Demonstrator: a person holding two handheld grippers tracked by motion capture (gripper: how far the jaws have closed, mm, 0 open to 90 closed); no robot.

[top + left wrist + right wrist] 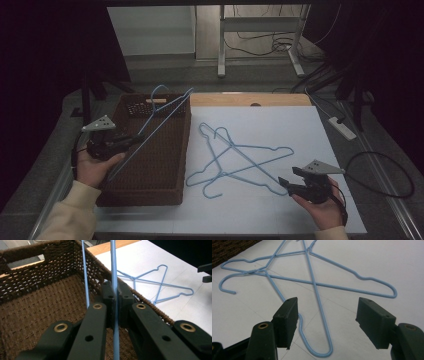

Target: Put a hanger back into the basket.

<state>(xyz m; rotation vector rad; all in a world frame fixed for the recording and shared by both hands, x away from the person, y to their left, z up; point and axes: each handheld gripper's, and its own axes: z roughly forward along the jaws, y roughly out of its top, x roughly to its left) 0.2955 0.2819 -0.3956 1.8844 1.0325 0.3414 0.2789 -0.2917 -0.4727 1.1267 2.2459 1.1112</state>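
Left gripper (pixel 134 139) jaws clamped tight on the wire of a blue hanger (pixel 165 111); the left gripper view shows the wire (pixel 114 270) running straight up between the closed pads. Held hanger hangs tilted over the brown wicker basket (pixel 172 197), its hook up near the basket's far wall, lower end toward the near left side. Basket sits along the left edge of the white table sheet (pixel 300 125). Left hand (pixel 92 167) grips the tool at the basket's left wall.

Right gripper (pixel 286 182) jaws wide apart, clamped on nothing. It rests low at the near right part of the sheet. In the right gripper view the bent corner of one hanger (pixel 322 350) lies on the sheet between the open pads, close to the left pad; contact cannot be told. Two blue wire hangers (pixel 235 160) lie crossed over each other mid-sheet, just right of the basket, hooks toward the near and far ends. Right hand (pixel 325 207) holds the tool near the sheet's near right corner.
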